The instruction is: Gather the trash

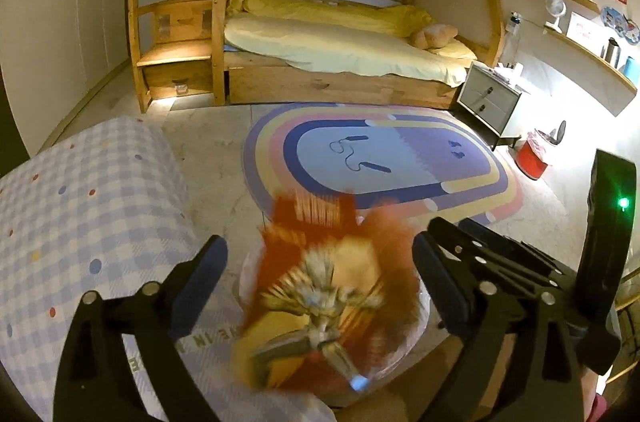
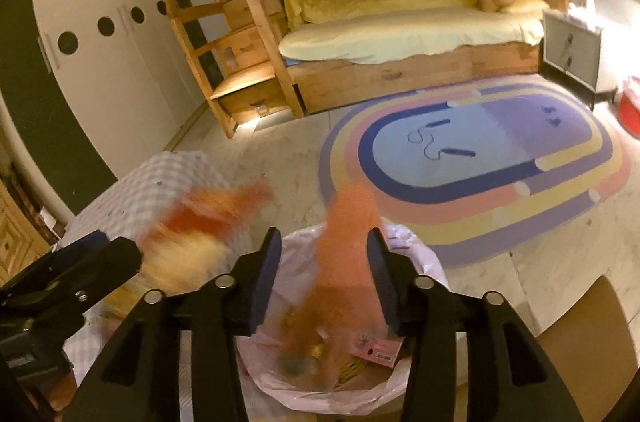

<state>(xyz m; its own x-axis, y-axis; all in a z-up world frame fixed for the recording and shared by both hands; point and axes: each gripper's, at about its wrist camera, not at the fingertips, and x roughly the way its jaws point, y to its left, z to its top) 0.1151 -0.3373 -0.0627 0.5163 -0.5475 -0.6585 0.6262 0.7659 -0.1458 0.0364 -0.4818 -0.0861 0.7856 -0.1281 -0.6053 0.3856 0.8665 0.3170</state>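
The step in hand looks like dropping wrappers into the bin bag (image 2: 352, 382), and doing it well means letting go only while each gripper hangs squarely over the pink-lined opening, so that light, fluttering packaging falls inside and not onto the checked cloth (image 1: 80, 222) beside it. In the left wrist view the left gripper (image 1: 320, 290) stands released, jaws wide, with a blurred orange and yellow wrapper (image 1: 320, 286) between and below its fingers, apparently loose and falling toward the bag's mouth; the pads do not press on it. In the right wrist view the right gripper (image 2: 324, 282) has its jaws partly apart, and a smeared orange wrapper (image 2: 344, 262) hangs in the gap between them, directly above the bag; whether the pads touch it cannot be told through the blur, though it seems to be slipping free. Other scraps, including a pink card (image 2: 378, 350), already lie in the bag. The bag sits just beside the cloth-covered table, near the striped rug (image 2: 480, 174).
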